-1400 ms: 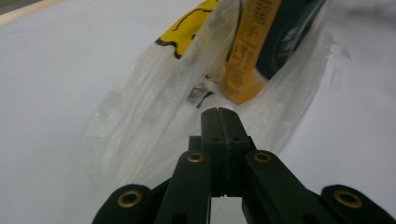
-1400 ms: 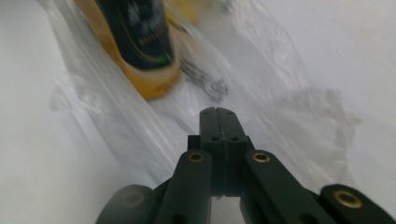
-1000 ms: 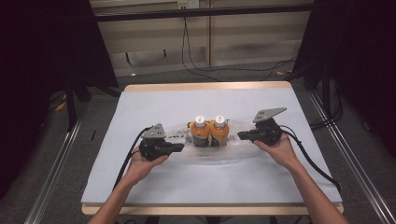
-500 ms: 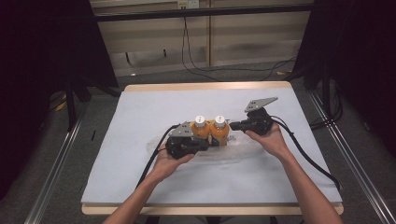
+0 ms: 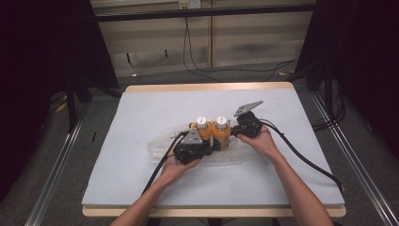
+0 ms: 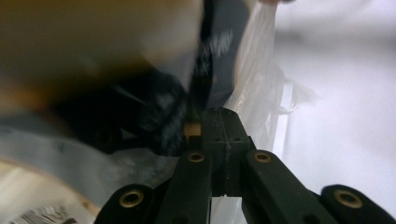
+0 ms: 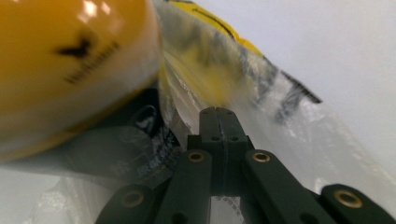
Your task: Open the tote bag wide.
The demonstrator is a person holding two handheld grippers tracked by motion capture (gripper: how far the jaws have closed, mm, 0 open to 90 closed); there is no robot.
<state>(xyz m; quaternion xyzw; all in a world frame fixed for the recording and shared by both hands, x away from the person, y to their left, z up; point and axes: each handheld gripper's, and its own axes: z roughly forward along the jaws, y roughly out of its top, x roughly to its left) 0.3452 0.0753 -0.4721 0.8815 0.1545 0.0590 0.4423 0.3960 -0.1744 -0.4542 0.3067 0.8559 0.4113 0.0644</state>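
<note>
Where the pale blue sheet covering the wooden-edged table is seen from the high view, two orange bottles with white caps stand upright side by side near its middle, inside or on a clear crinkled plastic bag that lies flat around them. At the near-left side of the bottles sits the left gripper, held in the person's left hand, its black body low over the bag and its grey three-cornered plate tilted up. Its own view shows the two black jaws pressed together, their tips against the clear film beside a dark printed label and a blurred orange bottle; whether any film is caught between them cannot be told. On the bottles' right is the right gripper, held in the right hand, with its black cable trailing off toward the table's right edge. Seen along its jaws, these too are pressed together, their tips lying against the bag just below the rounded orange bottle wall.
</note>
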